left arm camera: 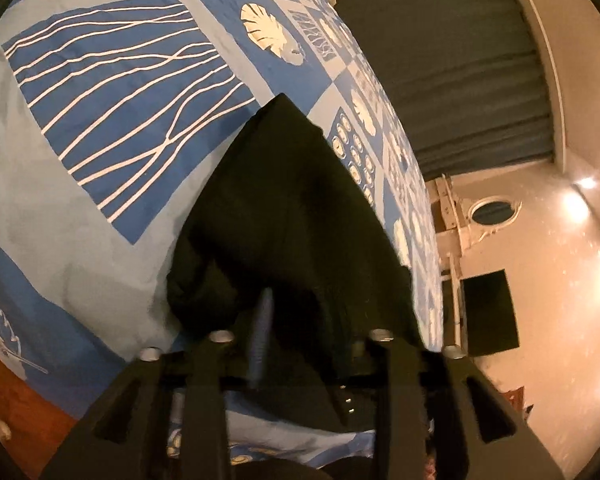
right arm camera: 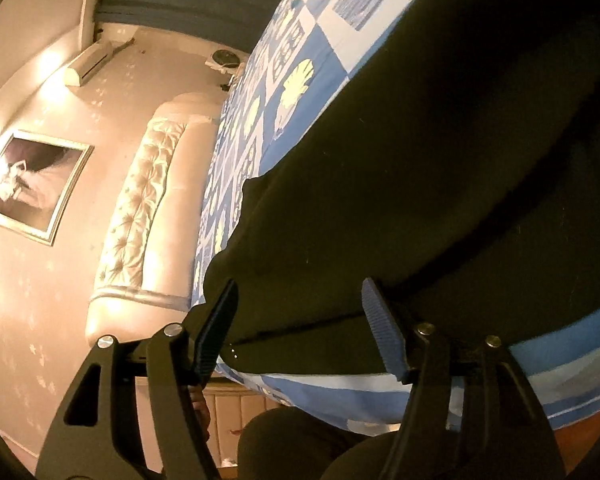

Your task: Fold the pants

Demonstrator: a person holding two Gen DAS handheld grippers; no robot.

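Black pants [left arm camera: 292, 200] lie flat on a bed with a blue patterned cover [left arm camera: 100, 120], and their far corner comes to a point. My left gripper [left arm camera: 306, 332] is at their near end. One blue ribbed finger [left arm camera: 262, 320] shows, while the other is lost against the dark cloth; the jaws stand apart. In the right wrist view the pants [right arm camera: 420, 160] fill the right half over the cover [right arm camera: 328, 60]. My right gripper [right arm camera: 300, 286] is open. Its two blue pads stand either side of the pants' near edge without pressing on it.
A tufted headboard [right arm camera: 140, 184] closes the bed's far end, below a framed picture [right arm camera: 28, 184] and an air conditioner [right arm camera: 92, 64]. Dark curtains [left arm camera: 452, 60] and a black screen [left arm camera: 488, 312] line the walls. Wooden floor [left arm camera: 20, 408] lies beside the bed. A person's dark-clad leg [right arm camera: 300, 440] is below.
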